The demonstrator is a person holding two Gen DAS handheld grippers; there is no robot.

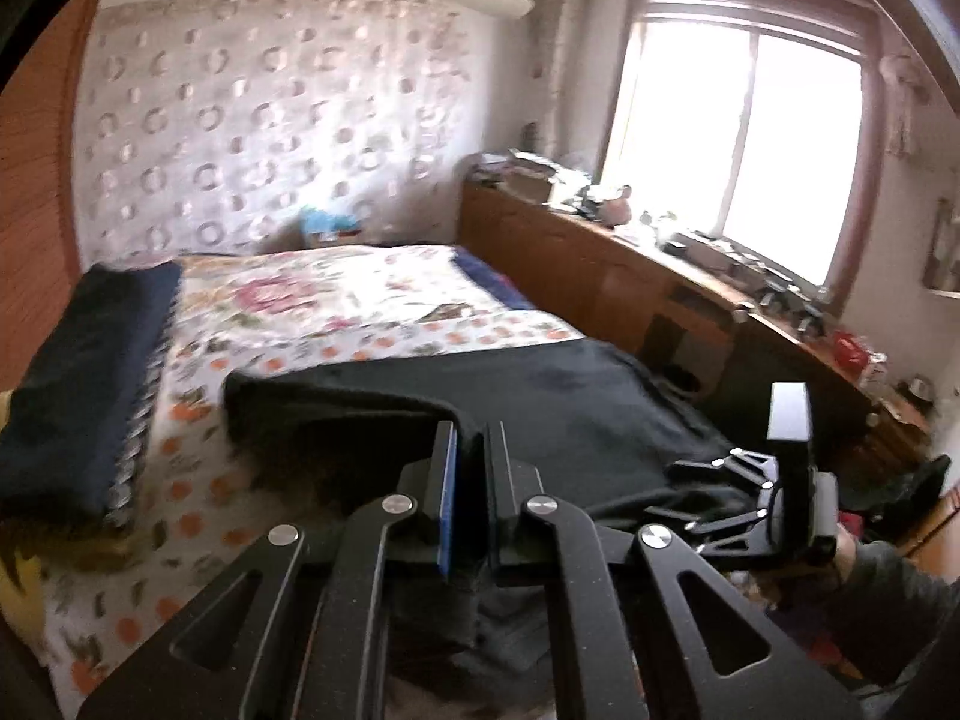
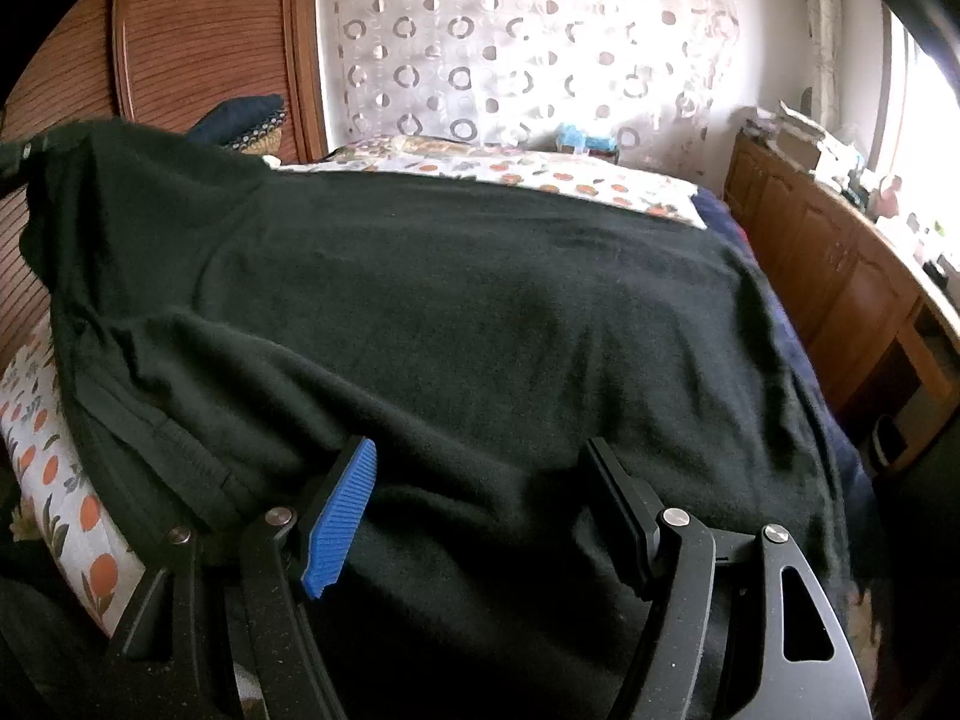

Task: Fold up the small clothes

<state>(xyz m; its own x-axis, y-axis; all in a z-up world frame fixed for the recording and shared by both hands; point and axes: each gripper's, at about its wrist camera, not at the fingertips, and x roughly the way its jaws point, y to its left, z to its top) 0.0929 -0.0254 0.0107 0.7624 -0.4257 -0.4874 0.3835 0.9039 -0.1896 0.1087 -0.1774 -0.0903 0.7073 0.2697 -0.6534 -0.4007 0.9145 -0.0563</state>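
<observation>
Black garment spread on bed, one corner pinched and lifted.

Left gripper is seen with jaws together, clamped on a raised edge of the garment; the soft, fleecy cloth drapes away ahead of the jaws. Right gripper is held with jaws apart over the near hem, cloth lying between and under them, blue ribbed pad on the left jaw not pressed on it. Bed sheet is printed with orange fruit and flowers. A folded navy blanket is seen far left of the left jaws. Wood cabinet with clutter on top runs to the right under a bright window; circle-patterned curtain is hung beyond the bed.
</observation>
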